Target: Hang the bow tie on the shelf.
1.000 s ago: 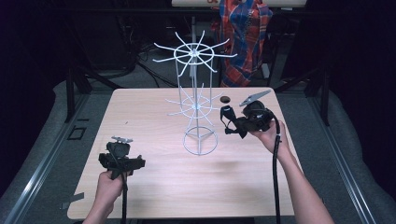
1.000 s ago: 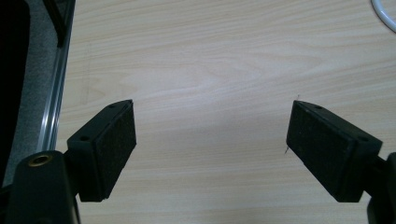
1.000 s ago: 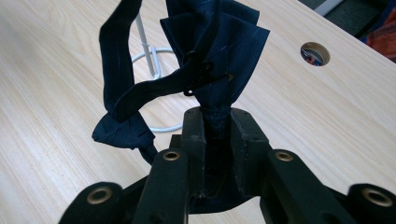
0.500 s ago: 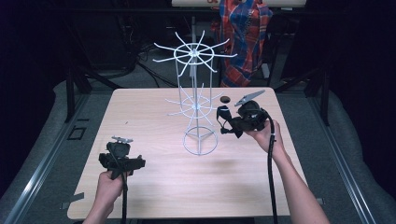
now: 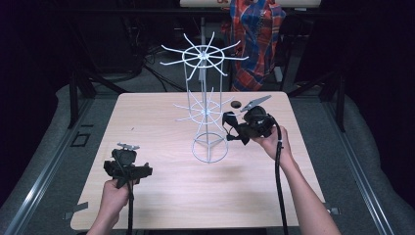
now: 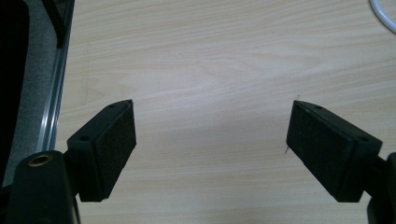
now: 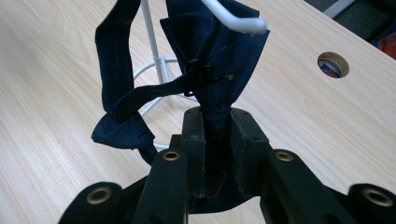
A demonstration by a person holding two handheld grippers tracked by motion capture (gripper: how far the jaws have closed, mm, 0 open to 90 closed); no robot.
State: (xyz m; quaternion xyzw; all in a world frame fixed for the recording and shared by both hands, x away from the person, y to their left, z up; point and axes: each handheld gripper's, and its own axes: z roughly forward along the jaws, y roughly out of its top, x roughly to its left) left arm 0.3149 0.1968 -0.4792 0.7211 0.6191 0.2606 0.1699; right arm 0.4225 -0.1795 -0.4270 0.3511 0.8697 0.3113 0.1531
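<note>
My right gripper [image 7: 217,126] pinches the dark blue bow tie [image 7: 205,65] between its jaws, holding it against a lower prong of the white wire rack [image 5: 208,110]. My left gripper [image 6: 210,140] rests spread above bare table [image 6: 210,56].

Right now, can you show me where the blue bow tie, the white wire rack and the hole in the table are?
blue bow tie [image 7: 219,51], right gripper view, its cloth.
white wire rack [image 5: 209,145], high view, its base ring.
hole in the table [image 7: 333,64], right gripper view, its middle.

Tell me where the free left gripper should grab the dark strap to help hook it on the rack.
Probably the hanging loop, from the open table side: it dangles clear of the white wire rack, while the right gripper already clamps the folded middle. The left gripper is open.
</note>
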